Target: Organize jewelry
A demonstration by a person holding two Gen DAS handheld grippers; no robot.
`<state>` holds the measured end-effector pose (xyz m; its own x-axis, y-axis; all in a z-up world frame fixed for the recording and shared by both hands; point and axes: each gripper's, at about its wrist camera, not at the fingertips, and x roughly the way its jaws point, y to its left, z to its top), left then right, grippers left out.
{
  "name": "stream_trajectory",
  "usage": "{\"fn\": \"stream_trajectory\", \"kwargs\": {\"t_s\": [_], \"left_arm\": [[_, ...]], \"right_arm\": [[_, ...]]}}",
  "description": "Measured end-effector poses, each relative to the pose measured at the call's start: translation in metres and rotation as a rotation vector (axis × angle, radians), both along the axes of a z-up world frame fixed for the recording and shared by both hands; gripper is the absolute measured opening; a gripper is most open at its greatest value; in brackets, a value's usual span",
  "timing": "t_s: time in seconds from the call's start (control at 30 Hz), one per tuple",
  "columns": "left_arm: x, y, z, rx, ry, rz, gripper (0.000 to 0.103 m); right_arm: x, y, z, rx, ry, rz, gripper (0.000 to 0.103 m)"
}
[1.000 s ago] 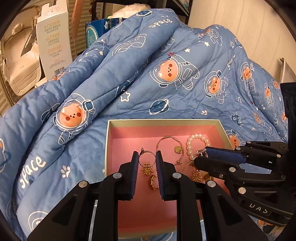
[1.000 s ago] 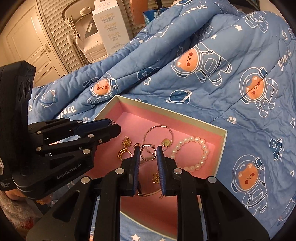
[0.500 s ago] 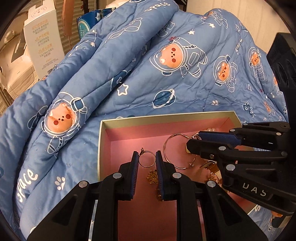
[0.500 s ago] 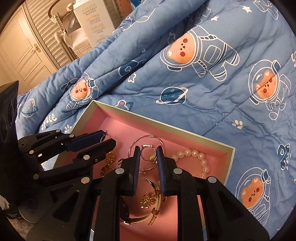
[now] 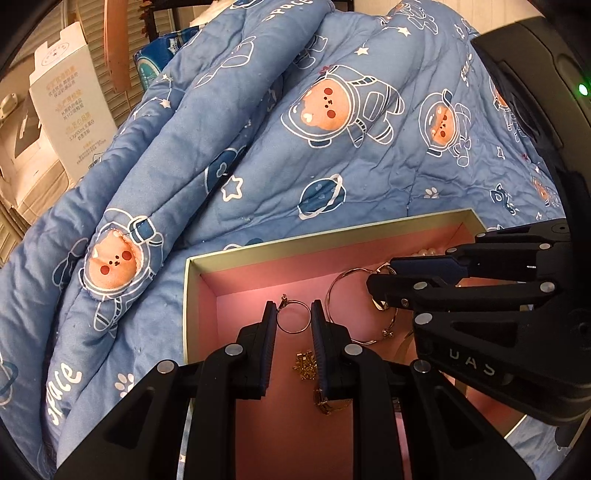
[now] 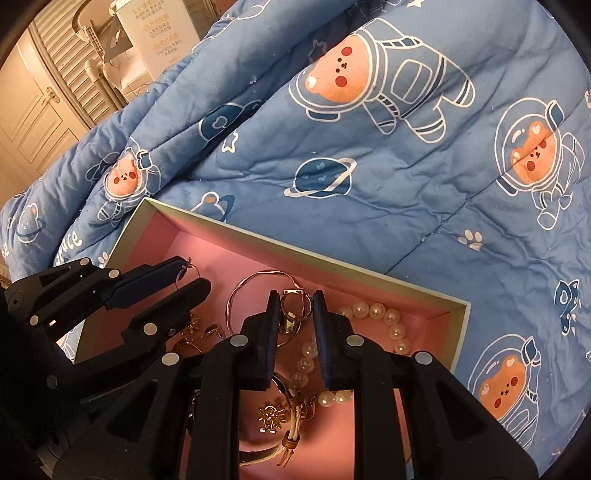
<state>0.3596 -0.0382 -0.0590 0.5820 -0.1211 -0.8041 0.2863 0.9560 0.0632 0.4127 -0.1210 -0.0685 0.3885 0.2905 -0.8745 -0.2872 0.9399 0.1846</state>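
A pink-lined box [image 5: 258,254] [image 6: 369,273] lies on the blue quilt and holds the jewelry. My left gripper [image 5: 294,317] is closed on a thin hoop earring [image 5: 293,318], its fingers touching the hoop's sides; it also shows in the right wrist view [image 6: 186,280]. My right gripper [image 6: 294,308] is closed on a small silver hoop earring [image 6: 293,310]; it enters the left wrist view [image 5: 380,280] from the right. In the box lie a thin bangle [image 5: 343,295] [image 6: 236,295], a pearl bracelet [image 6: 380,314], gold charms [image 5: 304,363] [image 6: 271,415] and a rope bracelet [image 6: 291,435].
The blue astronaut-print quilt [image 5: 295,147] [image 6: 406,147] rises in folds behind the box. A white carton [image 5: 70,96] [image 6: 162,29] stands at the far left, with louvred doors [image 6: 62,55] behind it.
Both grippers have moved toward the far left of the box, each carrying its hoop earring. The view has closed in on the box's back corner.
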Motion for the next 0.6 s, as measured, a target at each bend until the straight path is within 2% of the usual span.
{"fn": "stream_trajectory", "kwargs": {"t_s": [0.2,0.33,0.4,0.6], "left_arm": [[-0.002,0.0,-0.001,0.009,-0.007,0.01,0.019],[-0.007,0.005,0.001,0.003,-0.024,0.027,0.028],[-0.01,0.006,0.002,-0.003,-0.027,0.025,0.028],[-0.022,0.004,0.009,0.035,-0.076,0.002,0.045]], "right_arm": [[0.002,0.004,0.0,-0.011,-0.003,-0.007,0.019],[0.002,0.003,0.0,-0.005,-0.002,-0.013,0.02],[0.002,0.003,0.0,0.0,-0.003,-0.012,0.021],[-0.002,0.0,0.007,0.016,-0.021,-0.008,0.037]]}}
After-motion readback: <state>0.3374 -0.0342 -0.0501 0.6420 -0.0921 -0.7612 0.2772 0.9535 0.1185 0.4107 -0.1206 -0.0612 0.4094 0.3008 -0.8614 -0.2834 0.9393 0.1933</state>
